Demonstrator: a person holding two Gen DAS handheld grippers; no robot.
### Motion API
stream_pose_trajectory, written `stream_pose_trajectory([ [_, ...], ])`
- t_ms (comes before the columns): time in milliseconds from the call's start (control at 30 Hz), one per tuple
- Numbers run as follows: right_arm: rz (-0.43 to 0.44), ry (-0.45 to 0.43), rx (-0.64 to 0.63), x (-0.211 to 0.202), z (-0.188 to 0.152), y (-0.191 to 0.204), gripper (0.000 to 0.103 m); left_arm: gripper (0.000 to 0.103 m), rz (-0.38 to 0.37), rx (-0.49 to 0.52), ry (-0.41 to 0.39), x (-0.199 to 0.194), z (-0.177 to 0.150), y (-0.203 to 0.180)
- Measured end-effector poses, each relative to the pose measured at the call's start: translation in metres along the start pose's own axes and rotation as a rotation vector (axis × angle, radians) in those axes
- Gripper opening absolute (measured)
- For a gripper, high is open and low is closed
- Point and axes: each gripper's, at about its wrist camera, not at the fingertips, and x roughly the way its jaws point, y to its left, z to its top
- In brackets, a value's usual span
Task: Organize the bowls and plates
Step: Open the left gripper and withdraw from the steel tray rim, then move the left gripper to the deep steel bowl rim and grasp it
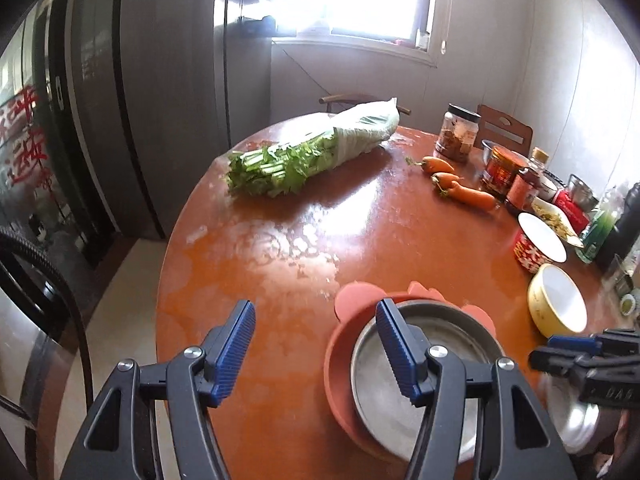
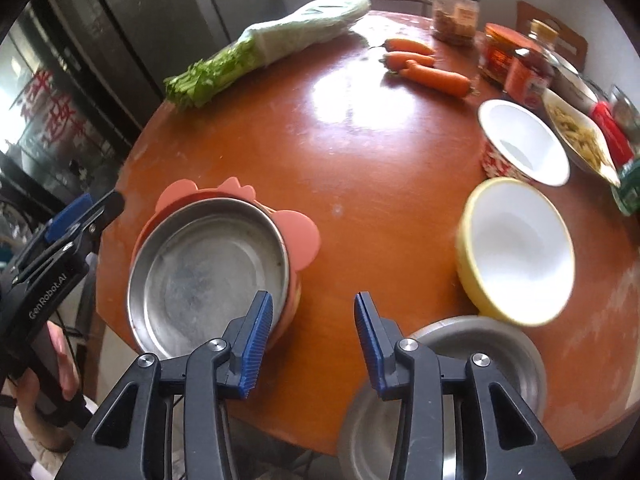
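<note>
Partly hidden: a second steel pan (image 2: 476, 344) under the right gripper (image 2: 312, 334), cut off by the lower frame edge and by the gripper body. Blurred at its near rim: the yellow bowl (image 2: 516, 248), ahead and to the right of that gripper. Hard to read: labels on the jars and bottles (image 2: 520, 64) far ahead to the right.

Left gripper (image 1: 316, 350) open, nothing between the blue pads, right pad over the steel plate (image 1: 424, 376). Right gripper also open and empty, left pad over the rim of the same plate (image 2: 208, 268).

Steel plate nested in the pink plate (image 2: 304, 236), both near the table edge (image 2: 120, 184), between the two grippers. Red patterned bowl (image 2: 520, 144) just beyond the yellow one.

Wide bare tabletop ahead of both grippers. Further ahead, a bagged bundle of greens (image 1: 308, 148) and carrots (image 2: 428, 68). Beyond the table's left side, a dark cabinet (image 1: 80, 120).
</note>
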Motion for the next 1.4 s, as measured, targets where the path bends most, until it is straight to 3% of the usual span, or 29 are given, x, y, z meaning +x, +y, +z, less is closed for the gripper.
stream_pose_trajectory([
  [200, 0.003, -0.084, 0.060, -0.053, -0.026, -0.029, 0.045, 0.062, -0.144, 0.003, 0.105, -0.017, -0.016, -0.018],
  [367, 0.004, -0.128, 0.111, -0.093, -0.051, -0.053, 0.050, 0.063, -0.174, 0.100, 0.070, -0.042, -0.026, -0.057],
  [533, -0.009, -0.151, 0.130, -0.113, -0.074, -0.067, 0.051, 0.079, -0.209, 0.136, 0.048, -0.052, -0.035, -0.094],
  [667, -0.018, -0.117, 0.148, -0.106, -0.088, -0.081, 0.052, 0.085, -0.272, 0.174, 0.119, -0.042, -0.048, -0.121],
  [867, -0.055, -0.082, 0.245, -0.097, -0.108, -0.119, 0.052, 0.084, -0.219, 0.291, 0.194, -0.022, -0.072, -0.160],
  [967, -0.074, -0.071, 0.276, -0.093, -0.114, -0.133, 0.052, 0.084, -0.235, 0.309, 0.205, -0.016, -0.078, -0.170],
  [1067, -0.050, -0.060, 0.303, -0.085, -0.118, -0.144, 0.052, 0.074, -0.238, 0.315, 0.224, -0.013, -0.078, -0.177],
  [1267, -0.033, -0.036, 0.306, -0.070, -0.119, -0.149, 0.052, 0.073, -0.271, 0.328, 0.239, -0.024, -0.078, -0.192],
  [1400, -0.023, -0.034, 0.302, -0.066, -0.119, -0.152, 0.052, 0.073, -0.188, 0.416, 0.239, -0.019, -0.084, -0.211],
])
